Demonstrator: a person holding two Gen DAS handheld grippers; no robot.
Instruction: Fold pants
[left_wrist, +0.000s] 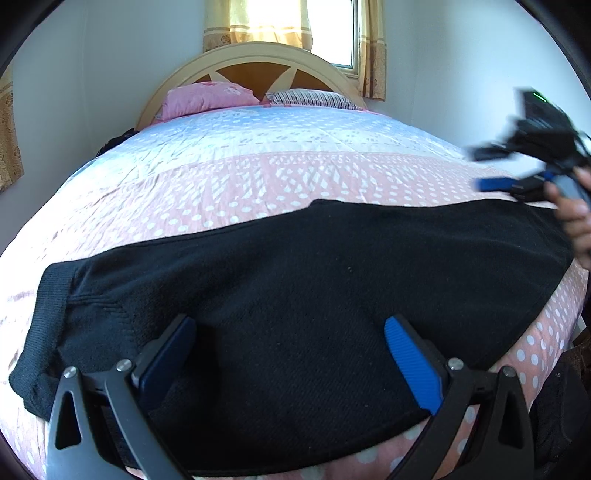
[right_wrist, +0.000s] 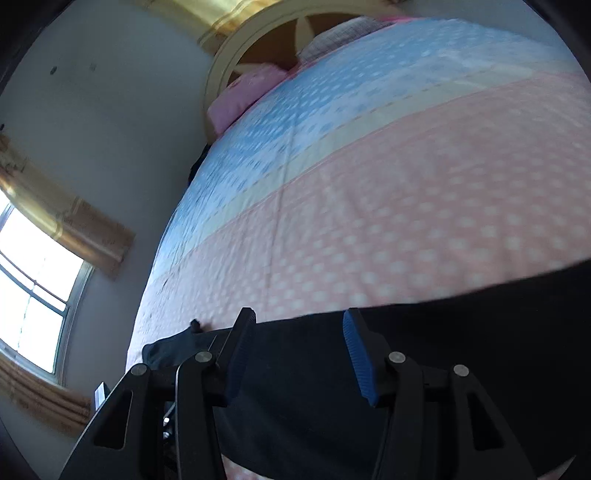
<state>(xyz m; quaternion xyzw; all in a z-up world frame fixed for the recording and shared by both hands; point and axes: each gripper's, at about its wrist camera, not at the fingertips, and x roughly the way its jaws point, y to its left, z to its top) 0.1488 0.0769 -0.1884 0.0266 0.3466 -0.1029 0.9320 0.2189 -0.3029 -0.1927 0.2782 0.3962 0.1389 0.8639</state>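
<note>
Bedspread, dotted pink and blue, carries the black pants laid flat across its near edge, a ribbed band at the left end and the rest running off to the right beside the person's hand. Judging from this lie, the fold in hand will go best if both ends are pinched right at the cloth's edge, lifted together and carried over level, so the halves meet squarely without a twist. Left gripper hangs tilted down over the middle of the pants, jaws spread wide with nothing between them, the cloth lying loose beneath. Right gripper, blurred in the left wrist view at the far right end, also points down across the cloth; its jaws stand partly apart and empty, pads clear of the fabric.
</note>
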